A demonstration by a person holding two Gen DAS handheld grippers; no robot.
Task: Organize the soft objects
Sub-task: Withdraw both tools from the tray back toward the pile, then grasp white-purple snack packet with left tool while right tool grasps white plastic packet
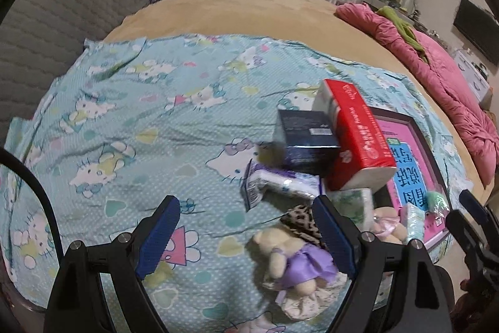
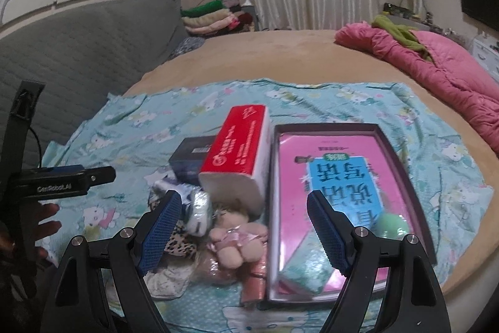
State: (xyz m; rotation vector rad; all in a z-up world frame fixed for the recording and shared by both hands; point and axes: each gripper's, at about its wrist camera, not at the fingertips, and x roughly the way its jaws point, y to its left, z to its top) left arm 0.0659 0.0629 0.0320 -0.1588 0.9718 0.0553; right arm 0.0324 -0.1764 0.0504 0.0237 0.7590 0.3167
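Observation:
On a blue cartoon-print sheet (image 1: 131, 127) lies a pile of things. A plush bear in a purple dress (image 1: 290, 261) sits between my open left gripper's (image 1: 246, 236) fingers, near the right one. A bear in a pink dress (image 2: 232, 239) lies just above my open, empty right gripper (image 2: 243, 230). A shallow dark box (image 2: 414, 177) with a pink book inside holds a green ball (image 2: 393, 225) and a mint tissue pack (image 2: 308, 270). A red tissue pack (image 2: 240, 152) leans on a dark blue box (image 1: 307, 142). A purple-white tissue pack (image 1: 280, 183) lies beside it.
A leopard-print cloth (image 1: 301, 220) and a floral cloth (image 1: 308, 301) lie by the bears. A pink quilt (image 2: 436, 67) is heaped at the bed's right edge. Folded blankets (image 2: 212, 13) are stacked at the back. A grey headboard (image 1: 62, 5) is to the left.

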